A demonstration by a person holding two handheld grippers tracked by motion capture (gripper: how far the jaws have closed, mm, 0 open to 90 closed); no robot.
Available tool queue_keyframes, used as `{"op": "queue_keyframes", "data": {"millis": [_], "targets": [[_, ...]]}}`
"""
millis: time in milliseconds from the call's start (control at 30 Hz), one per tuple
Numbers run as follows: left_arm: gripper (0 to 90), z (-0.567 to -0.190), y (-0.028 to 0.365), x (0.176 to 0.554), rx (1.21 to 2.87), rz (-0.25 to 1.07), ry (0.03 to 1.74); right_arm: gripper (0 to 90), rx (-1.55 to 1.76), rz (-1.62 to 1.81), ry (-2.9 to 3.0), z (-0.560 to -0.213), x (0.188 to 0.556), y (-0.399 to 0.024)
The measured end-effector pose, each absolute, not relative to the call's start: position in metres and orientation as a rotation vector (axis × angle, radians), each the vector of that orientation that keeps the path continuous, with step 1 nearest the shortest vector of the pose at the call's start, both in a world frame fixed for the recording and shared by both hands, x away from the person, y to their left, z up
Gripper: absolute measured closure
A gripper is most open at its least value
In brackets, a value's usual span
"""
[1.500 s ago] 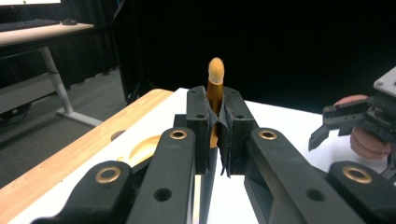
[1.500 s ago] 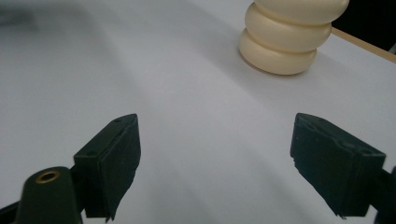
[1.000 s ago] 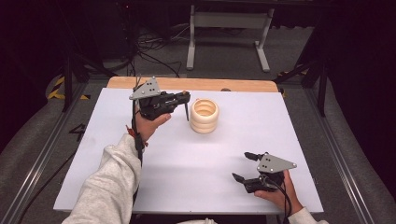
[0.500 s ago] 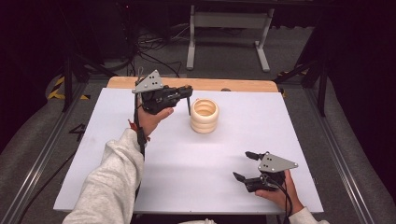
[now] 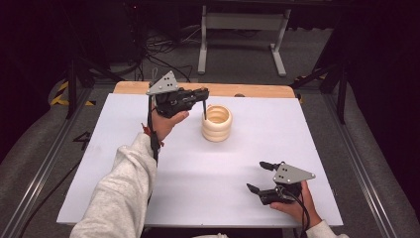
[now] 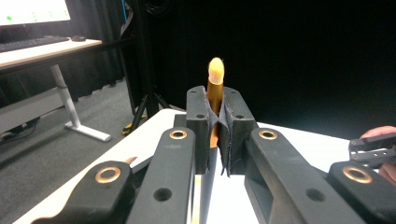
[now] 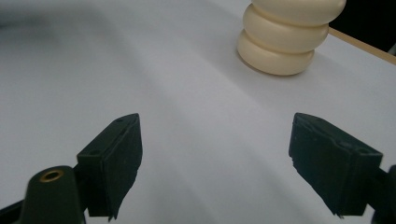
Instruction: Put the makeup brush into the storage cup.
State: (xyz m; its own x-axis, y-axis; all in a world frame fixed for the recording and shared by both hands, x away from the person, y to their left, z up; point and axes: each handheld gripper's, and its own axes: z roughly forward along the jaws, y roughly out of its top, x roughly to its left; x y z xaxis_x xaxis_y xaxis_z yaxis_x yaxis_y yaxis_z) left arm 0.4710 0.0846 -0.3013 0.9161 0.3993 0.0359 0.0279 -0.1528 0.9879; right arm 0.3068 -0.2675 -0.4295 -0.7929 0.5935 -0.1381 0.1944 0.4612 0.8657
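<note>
A cream ribbed holder (image 5: pixel 217 123), stacked like three rings and open on top, stands at the back middle of the white table (image 5: pixel 198 198). My left gripper (image 5: pixel 204 94) hovers just left of it, shut on a thin stick (image 5: pixel 204 110) that hangs down beside the holder's left rim. In the left gripper view the jaws (image 6: pixel 217 116) pinch the stick, whose orange-yellow rounded end (image 6: pixel 215 74) pokes out past them. My right gripper (image 5: pixel 256 176) rests low at the front right, open and empty. In the right gripper view it (image 7: pixel 215 163) faces the holder (image 7: pixel 287 32).
A wooden strip (image 5: pixel 247 90) runs along the table's far edge. Beyond it are a desk frame (image 5: pixel 237 39) and cables on a grey floor. The left gripper view shows a desk with a monitor (image 6: pixel 32 11) and the other gripper (image 6: pixel 373 149) at the right edge.
My left gripper has shifted slightly right and up with the stick, closer to the holder's rim. The right gripper has stayed put.
</note>
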Motion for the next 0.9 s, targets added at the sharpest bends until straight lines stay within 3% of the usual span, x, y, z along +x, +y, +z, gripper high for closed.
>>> {"op": "queue_keyframes", "data": {"millis": [900], "targets": [[83.9,-0.333,0.052,0.504,1.741,0.333,0.382,18.7,0.660,1.279,2.299,-0.430,0.306,-0.268]]}}
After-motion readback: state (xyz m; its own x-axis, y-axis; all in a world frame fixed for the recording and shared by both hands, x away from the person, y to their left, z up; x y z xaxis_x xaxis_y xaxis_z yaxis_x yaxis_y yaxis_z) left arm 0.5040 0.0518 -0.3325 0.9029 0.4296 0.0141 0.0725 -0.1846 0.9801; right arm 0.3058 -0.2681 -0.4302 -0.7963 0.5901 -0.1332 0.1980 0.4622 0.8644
